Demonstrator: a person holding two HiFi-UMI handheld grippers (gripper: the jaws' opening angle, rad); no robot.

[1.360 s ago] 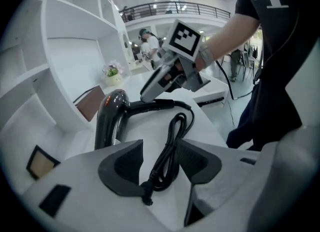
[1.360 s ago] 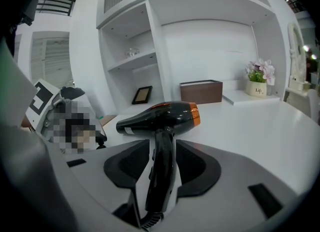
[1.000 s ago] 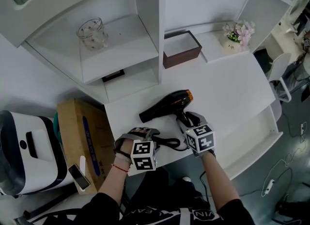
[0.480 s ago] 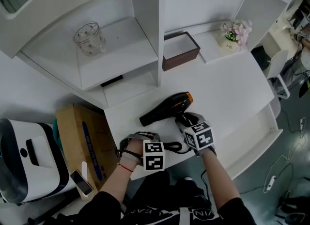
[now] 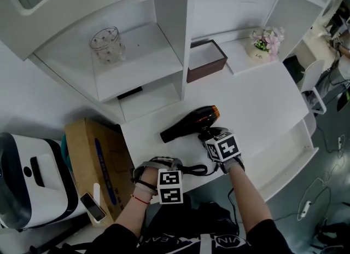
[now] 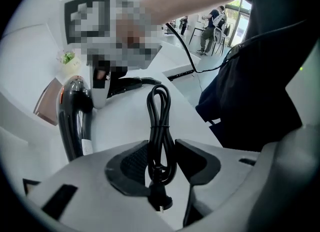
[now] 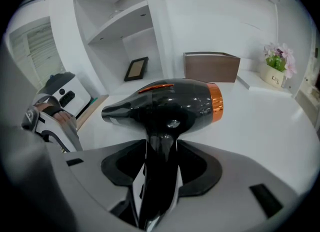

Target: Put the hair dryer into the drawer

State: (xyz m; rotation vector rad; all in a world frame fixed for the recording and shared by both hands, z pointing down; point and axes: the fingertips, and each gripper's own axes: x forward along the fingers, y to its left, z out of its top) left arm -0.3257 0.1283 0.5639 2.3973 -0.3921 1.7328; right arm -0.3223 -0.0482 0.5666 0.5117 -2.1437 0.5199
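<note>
Gripping: right hand-held gripper (image 7: 161, 151) has the handle of the hair dryer (image 5: 191, 122) between its jaws; both pads lie against the handle's sides while the jaws are opening.
Hair dryer: black with an orange ring at its rear, lying on its side on the white worktop (image 5: 257, 99), nozzle to the left, handle toward the near edge.
Left hand-held gripper (image 6: 162, 158): pointing steeply down at the near edge, left of the dryer; jaws closing, not yet clamped.
Cord (image 6: 159, 121): black, folded in a tied bundle, lying on the worktop between the left pads, plug end nearest the camera, the rest running right to the dryer's handle.
Far side: brown box (image 5: 206, 60) and flower pot (image 5: 266, 42) on the worktop; glass jar (image 5: 106, 45) on a shelf (image 5: 147, 56) at far left.
Left of worktop: cardboard box (image 5: 93, 165), lower down.
</note>
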